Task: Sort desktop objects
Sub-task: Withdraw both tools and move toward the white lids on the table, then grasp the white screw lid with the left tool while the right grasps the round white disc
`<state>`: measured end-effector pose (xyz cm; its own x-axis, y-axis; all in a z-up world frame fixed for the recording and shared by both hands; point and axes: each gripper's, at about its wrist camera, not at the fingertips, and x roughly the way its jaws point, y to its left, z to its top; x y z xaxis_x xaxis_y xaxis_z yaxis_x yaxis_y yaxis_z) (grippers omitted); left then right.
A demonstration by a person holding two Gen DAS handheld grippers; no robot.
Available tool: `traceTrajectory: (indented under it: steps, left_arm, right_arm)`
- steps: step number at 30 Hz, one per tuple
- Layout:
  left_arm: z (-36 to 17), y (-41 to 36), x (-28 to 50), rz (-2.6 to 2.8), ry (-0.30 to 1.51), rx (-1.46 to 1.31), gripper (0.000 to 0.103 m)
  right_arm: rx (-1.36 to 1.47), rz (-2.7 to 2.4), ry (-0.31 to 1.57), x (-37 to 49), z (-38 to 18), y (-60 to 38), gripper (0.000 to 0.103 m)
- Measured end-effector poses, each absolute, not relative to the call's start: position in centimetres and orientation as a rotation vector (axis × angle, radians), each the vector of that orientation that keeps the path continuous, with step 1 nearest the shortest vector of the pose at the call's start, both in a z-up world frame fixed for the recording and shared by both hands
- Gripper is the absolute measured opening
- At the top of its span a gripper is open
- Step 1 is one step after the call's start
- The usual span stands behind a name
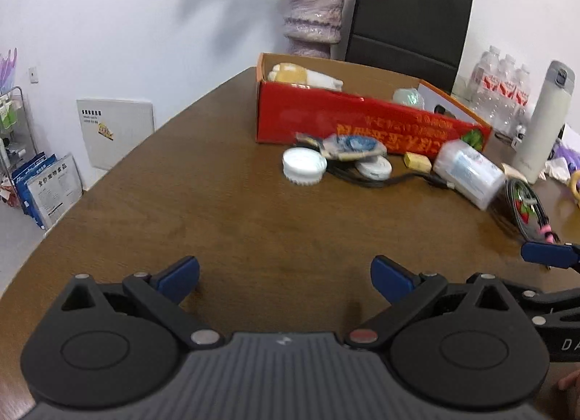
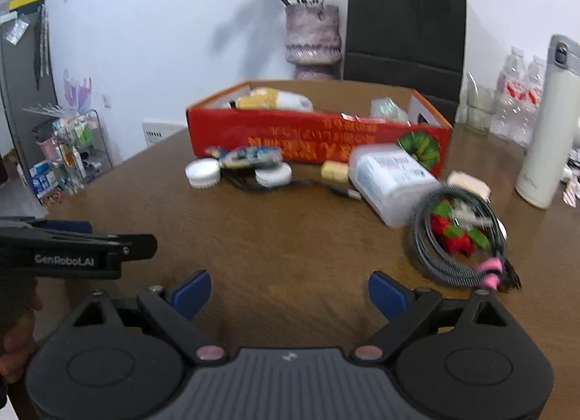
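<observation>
Both grippers, left [image 1: 284, 276] and right [image 2: 289, 293], hover wide open and empty over the near table [image 1: 217, 202]. The objects lie far off before the red box [image 2: 319, 137]: a white lid [image 2: 202, 173], a tub [image 2: 393, 180], and right of it a coiled cable [image 2: 456, 238].

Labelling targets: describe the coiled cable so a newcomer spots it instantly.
Start at the long red cardboard box on the brown wooden table. Nearer, to its right, past the clear plastic tub, lies a grey braided cable coil, the only loop, ringing red-green wrappers, with a pink tie.
</observation>
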<state>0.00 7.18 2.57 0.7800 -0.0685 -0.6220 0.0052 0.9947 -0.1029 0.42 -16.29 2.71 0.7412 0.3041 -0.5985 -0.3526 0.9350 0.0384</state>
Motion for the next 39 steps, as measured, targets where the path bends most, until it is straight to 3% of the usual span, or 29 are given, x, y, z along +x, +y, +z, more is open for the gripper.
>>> traceTrajectory:
  steps: [6, 12, 15, 19, 22, 25, 28, 39]
  left_arm:
    - [4.6, 6.9, 3.7, -0.122, 0.580, 0.009, 0.102]
    - [3.8, 6.5, 9.3, -0.189, 0.650, 0.034, 0.082]
    - [3.2, 6.3, 10.8, -0.219, 0.672, 0.032, 0.076]
    - [2.2, 6.6, 11.7, -0.201, 0.686, 0.020, 0.050]
    - [2.1, 7.2, 11.8, -0.209, 0.686, -0.014, 0.042]
    - [2.1, 7.5, 11.3, -0.206, 0.677, -0.039, 0.041]
    - [2.5, 7.5, 10.3, -0.198, 0.664, -0.039, 0.041]
    - [6.0, 7.6, 2.6, -0.104, 0.556, -0.139, 0.041]
  right_arm:
    - [-0.008, 0.393, 0.597, 3.1, 3.7, -16.3, 0.090]
    - [0.058, 0.454, 0.591, 7.7, 4.3, -16.1, 0.074]
    - [-0.013, 0.469, 0.605, 10.5, 4.3, -14.5, 0.073]
    - [-0.070, 0.491, 0.638, 13.6, 3.4, -12.5, 0.070]
    - [-0.089, 0.498, 0.672, 15.3, 2.4, -11.6, 0.066]
    - [-0.105, 0.513, 0.696, 15.9, 1.6, -10.9, 0.047]
    - [-0.149, 0.513, 0.675, 15.3, 1.5, -10.2, 0.038]
    - [-0.087, 0.402, 0.478, 9.1, 6.1, -14.6, 0.038]
